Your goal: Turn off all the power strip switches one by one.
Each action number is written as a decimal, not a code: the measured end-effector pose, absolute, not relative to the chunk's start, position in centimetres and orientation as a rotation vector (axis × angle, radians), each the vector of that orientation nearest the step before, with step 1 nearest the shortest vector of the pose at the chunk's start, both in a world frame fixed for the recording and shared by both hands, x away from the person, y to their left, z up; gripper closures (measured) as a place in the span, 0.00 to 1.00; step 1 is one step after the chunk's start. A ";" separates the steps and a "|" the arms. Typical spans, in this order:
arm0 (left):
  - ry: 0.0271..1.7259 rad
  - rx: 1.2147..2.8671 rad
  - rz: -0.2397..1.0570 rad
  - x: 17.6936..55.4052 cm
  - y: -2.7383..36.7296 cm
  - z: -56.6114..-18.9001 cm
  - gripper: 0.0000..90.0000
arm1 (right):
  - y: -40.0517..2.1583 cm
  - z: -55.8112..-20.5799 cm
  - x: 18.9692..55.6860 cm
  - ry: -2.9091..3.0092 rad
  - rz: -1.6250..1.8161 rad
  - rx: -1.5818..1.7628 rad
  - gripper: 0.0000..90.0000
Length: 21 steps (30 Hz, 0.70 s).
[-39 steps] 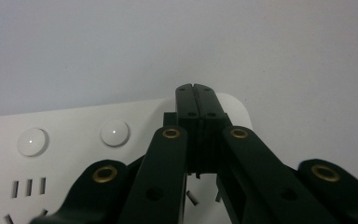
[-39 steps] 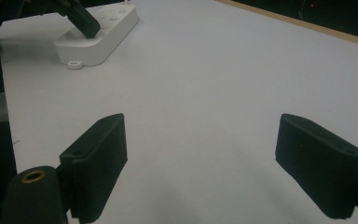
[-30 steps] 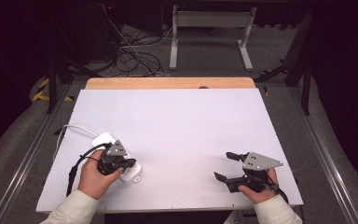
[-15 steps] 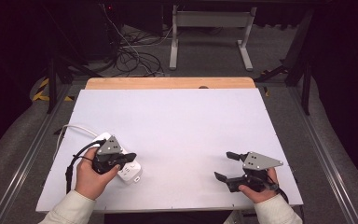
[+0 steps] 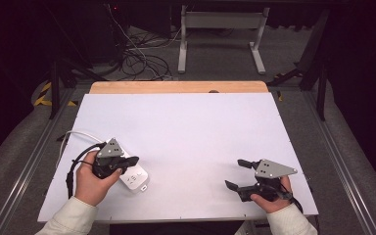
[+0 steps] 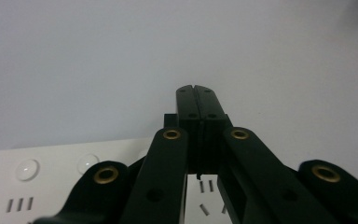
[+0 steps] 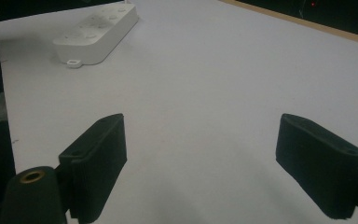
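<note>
Left gripper jaws pressed together, nothing between them, tips poised just over the white power strip at the near-left of the table. In the left gripper view the joined fingers sit above the strip's face, with round switch buttons and socket slots showing underneath. Best guess at the step: poking a switch or nudging the strip with the closed tip.

To do it well: keep the jaws together so the tip acts as one blunt finger, come down straight onto a button rather than the slots, press lightly. The strip is loose on a smooth top, so a slanted push would likely slide it; pressing vertically avoids that. Can't tell whether the tip touches the strip right now; it looks slightly above it.

Right gripper jaws wide apart, empty, resting at the near-right, well apart from the strip. In its view the fingers frame bare table, with the strip far off at upper left. It could brace the strip's end if it slides.

Room: the strip's near end lies close to the near edge, and its white cord runs off toward the left edge, so keep any push aimed toward the centre or far side. Centre and far table open up to the wooden strip at the far edge.
</note>
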<state>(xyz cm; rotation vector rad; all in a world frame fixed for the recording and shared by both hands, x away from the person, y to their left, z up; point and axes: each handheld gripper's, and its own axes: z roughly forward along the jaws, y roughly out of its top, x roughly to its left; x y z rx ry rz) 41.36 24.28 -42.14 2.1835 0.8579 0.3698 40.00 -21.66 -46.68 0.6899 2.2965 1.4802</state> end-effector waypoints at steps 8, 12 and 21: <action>0.916 2.190 0.391 42.5 25.1 -43.0 1.00 | -21.7 -46.7 40.0 2.298 1.479 0.690 0.19; 0.947 2.185 0.402 42.9 25.5 -43.4 1.00 | -21.7 -46.7 40.0 2.299 1.479 0.692 0.19; 0.951 2.193 0.398 43.1 25.9 -43.7 1.00 | -21.7 -46.7 40.0 2.298 1.476 0.690 0.19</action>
